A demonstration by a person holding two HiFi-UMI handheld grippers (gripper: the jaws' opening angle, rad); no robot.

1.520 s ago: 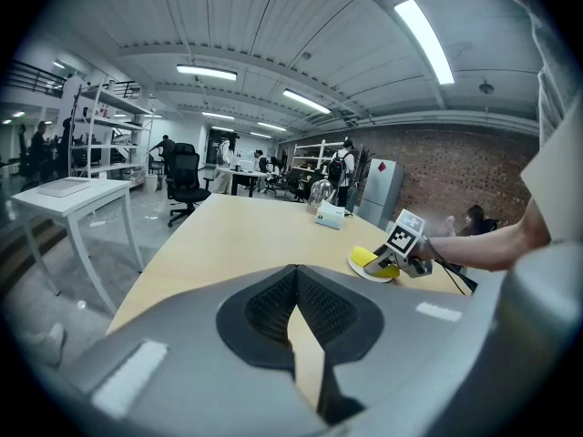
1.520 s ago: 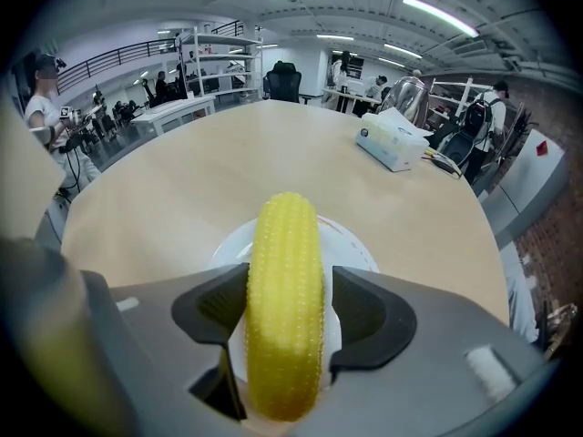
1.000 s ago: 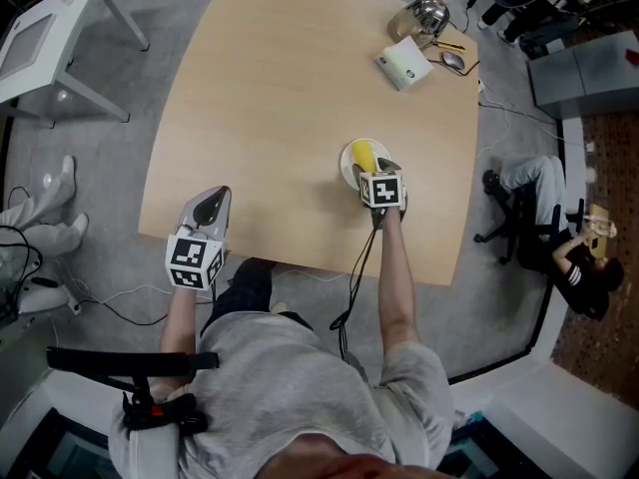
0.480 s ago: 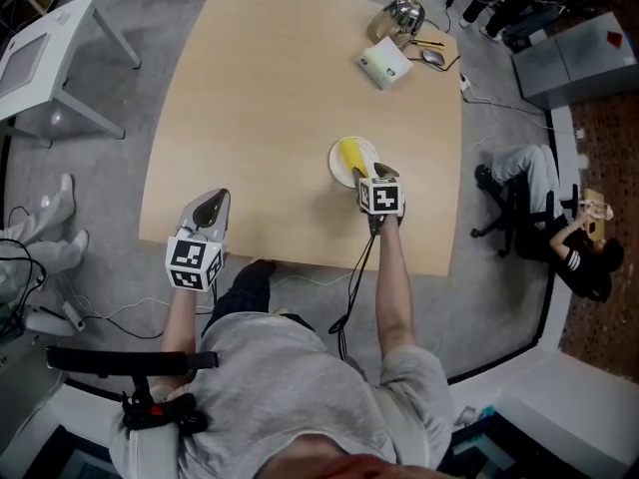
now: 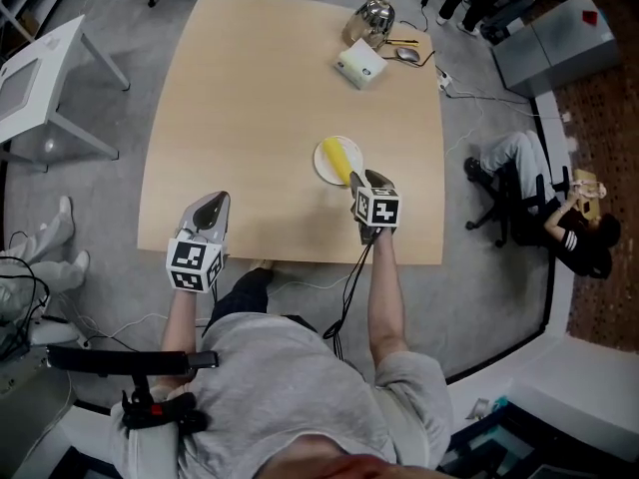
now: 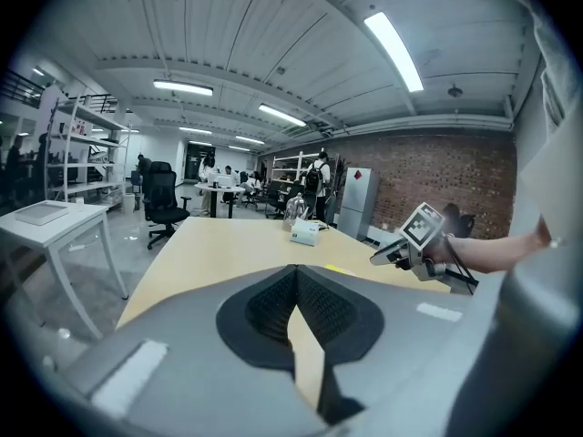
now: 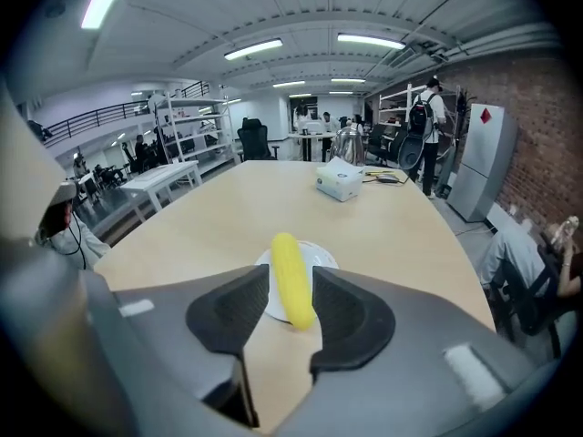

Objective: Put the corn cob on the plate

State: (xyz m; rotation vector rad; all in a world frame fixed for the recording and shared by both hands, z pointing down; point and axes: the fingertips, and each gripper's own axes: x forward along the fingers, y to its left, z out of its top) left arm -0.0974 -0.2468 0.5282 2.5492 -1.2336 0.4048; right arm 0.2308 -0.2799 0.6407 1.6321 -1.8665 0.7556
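Head view: the yellow corn cob (image 5: 341, 161) lies on the round white plate (image 5: 322, 166), its long axis pointing at the right gripper (image 5: 363, 180), which is just short of the plate.

Left gripper view: the left gripper (image 6: 296, 285) has its jaws together and empty, well apart from the plate.

Right gripper view: the jaws are closing on nothing, with the cob ahead on the plate.

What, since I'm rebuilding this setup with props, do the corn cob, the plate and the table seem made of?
Corn cob: probably moulded plastic; even yellow, smooth, slight sheen, no kernels discernible.
Plate: plain white, smooth; ceramic or plastic, can't tell which.
Table: pale wood-look top, matte, likely laminate or veneer; very even colour.
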